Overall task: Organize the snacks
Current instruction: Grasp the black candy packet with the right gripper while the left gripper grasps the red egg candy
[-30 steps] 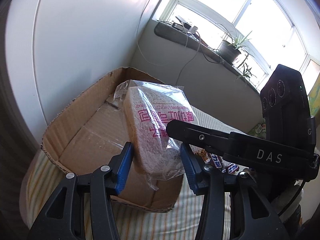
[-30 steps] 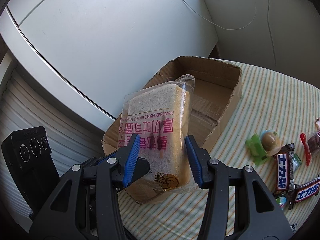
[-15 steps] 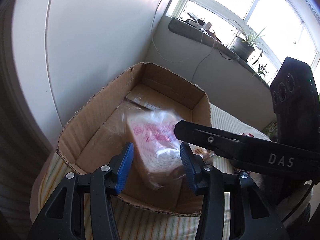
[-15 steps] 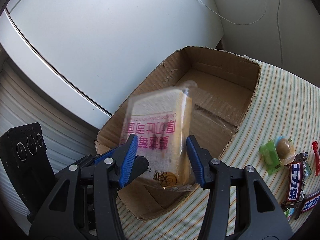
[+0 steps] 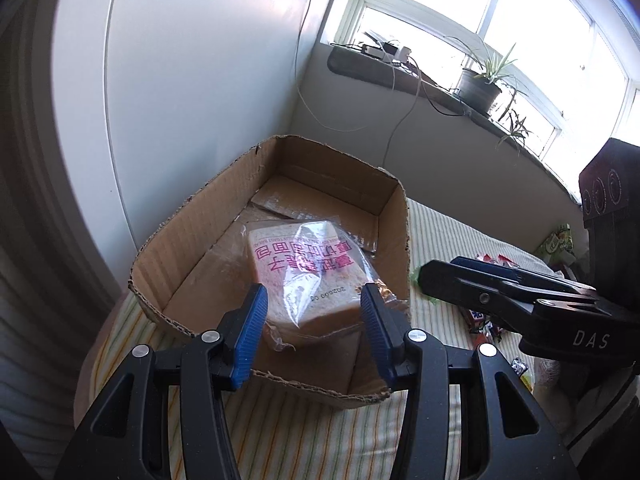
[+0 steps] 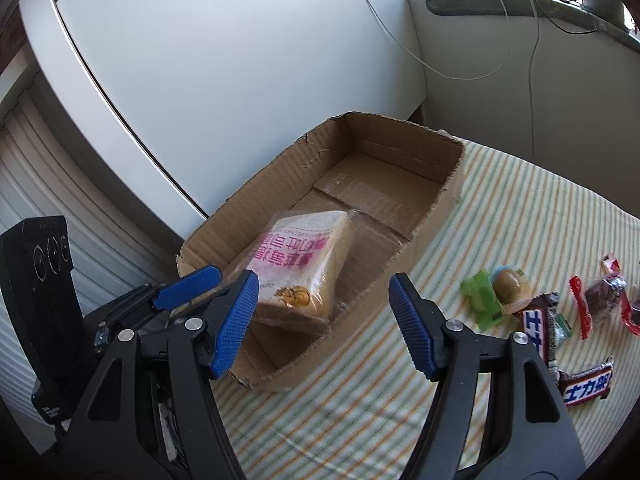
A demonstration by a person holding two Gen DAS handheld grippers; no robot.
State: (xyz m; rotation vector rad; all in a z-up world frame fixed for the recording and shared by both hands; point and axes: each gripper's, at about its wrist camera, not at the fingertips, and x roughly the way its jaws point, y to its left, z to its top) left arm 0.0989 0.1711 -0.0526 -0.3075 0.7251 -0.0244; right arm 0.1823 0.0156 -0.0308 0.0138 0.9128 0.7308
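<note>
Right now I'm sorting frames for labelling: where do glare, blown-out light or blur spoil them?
Left wrist view: the window is blown out white, and glare on the clear plastic bread bag with pink print washes over part of the lettering. Right wrist view: even light, but the bread bag looks slightly smeared; the brown cardboard box bows from fisheye distortion.

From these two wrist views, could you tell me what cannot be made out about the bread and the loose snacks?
- Bread bag, left wrist view: its near end is hidden behind the cardboard box wall, and glare blurs the print.
- Bread bag, right wrist view: the right gripper finger covers one corner, so contact with the floor is unclear.
- Snacks, left wrist view: mostly hidden behind the right gripper.
- Red-wrapped sweets, right wrist view: cut off by the picture's edge.
</note>
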